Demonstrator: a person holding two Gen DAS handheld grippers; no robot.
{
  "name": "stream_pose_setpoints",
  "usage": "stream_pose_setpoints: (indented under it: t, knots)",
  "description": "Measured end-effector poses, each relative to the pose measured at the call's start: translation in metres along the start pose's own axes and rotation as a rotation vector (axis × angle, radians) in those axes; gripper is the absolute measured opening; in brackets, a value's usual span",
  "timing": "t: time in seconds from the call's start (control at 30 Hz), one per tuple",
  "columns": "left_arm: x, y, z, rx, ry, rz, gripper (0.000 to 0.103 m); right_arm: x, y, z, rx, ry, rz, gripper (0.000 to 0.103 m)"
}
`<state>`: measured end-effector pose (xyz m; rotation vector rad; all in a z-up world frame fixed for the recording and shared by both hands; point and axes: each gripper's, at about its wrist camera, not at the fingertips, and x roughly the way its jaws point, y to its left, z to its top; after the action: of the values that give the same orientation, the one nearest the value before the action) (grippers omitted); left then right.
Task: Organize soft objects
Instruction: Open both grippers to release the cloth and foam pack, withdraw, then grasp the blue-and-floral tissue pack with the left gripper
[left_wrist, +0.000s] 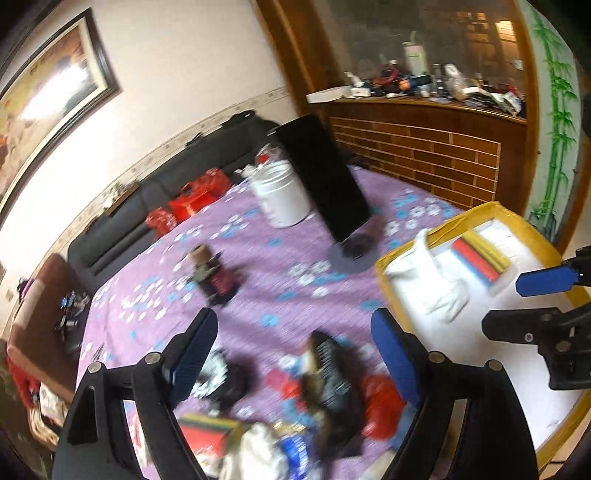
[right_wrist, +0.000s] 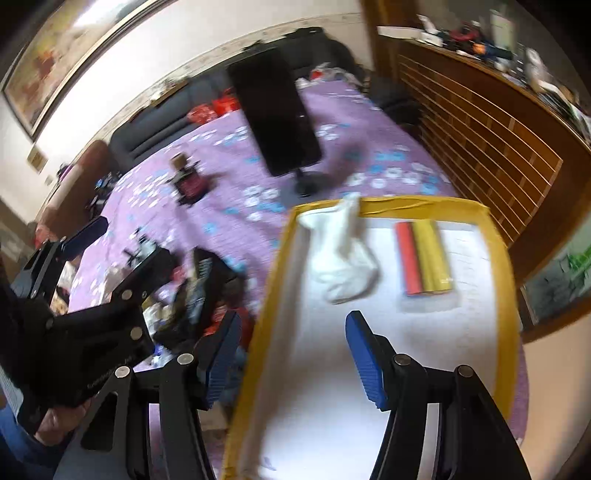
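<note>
Purple floral cloth (left_wrist: 258, 280) is covering the table and filling most of both views. At nine o'clock in the left wrist view a dark sofa (left_wrist: 155, 192) is running along the white wall, with red bags (left_wrist: 192, 201) sitting on it, and a framed painting (left_wrist: 48, 96) is hanging at ten o'clock. Toward the middle, a small dark bottle (left_wrist: 212, 275) is standing on the cloth, then a white tub (left_wrist: 282, 195) at twelve o'clock, with a black screen on a round base (left_wrist: 325, 177) leaning just beside it. A wooden counter (left_wrist: 424, 140) is crowding one o'clock with clutter on top.

At six o'clock a blurred heap of soft objects (left_wrist: 317, 391) is lying on the cloth, just ahead of my left gripper (left_wrist: 295, 354), whose fingers are spread wide apart and holding nothing.

At three o'clock a yellow-rimmed tray (right_wrist: 500, 258) with a white lining is sitting on the table. Inside it, a white sock (right_wrist: 343, 258) is lying at the far left corner, its cuff draping over the rim, and a rolled red and yellow bundle (right_wrist: 424, 258) is resting near it to the right. My right gripper (right_wrist: 295, 362) is hovering over the tray's near end, fingers apart and empty.
</note>
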<state>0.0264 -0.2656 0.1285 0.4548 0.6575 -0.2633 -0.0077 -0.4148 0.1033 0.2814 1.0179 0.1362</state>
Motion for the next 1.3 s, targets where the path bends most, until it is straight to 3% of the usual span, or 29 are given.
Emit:
stream_pose_setpoints:
  t: [0.33, 0.77, 0.9, 1.13, 1.3]
  knots:
    - [-0.011, 0.065, -0.045, -0.108, 0.072, 0.096, 0.084, 0.019, 0.063, -0.019, -0.138, 0.074, 0.081, 0.064]
    - [-0.025, 0.099, -0.081, -0.174, 0.129, 0.156, 0.084, 0.038, 0.108, -0.04, -0.246, 0.147, 0.124, 0.07]
    - [-0.028, 0.105, -0.088, -0.187, 0.139, 0.164, 0.084, 0.041, 0.112, -0.043, -0.259, 0.162, 0.121, 0.071]
    - [-0.028, 0.11, -0.094, -0.202, 0.158, 0.17, 0.084, 0.06, 0.122, -0.055, -0.322, 0.241, 0.074, 0.085]
    - [-0.029, 0.115, -0.099, -0.213, 0.172, 0.172, 0.084, 0.078, 0.131, -0.069, -0.397, 0.3, -0.002, 0.085]
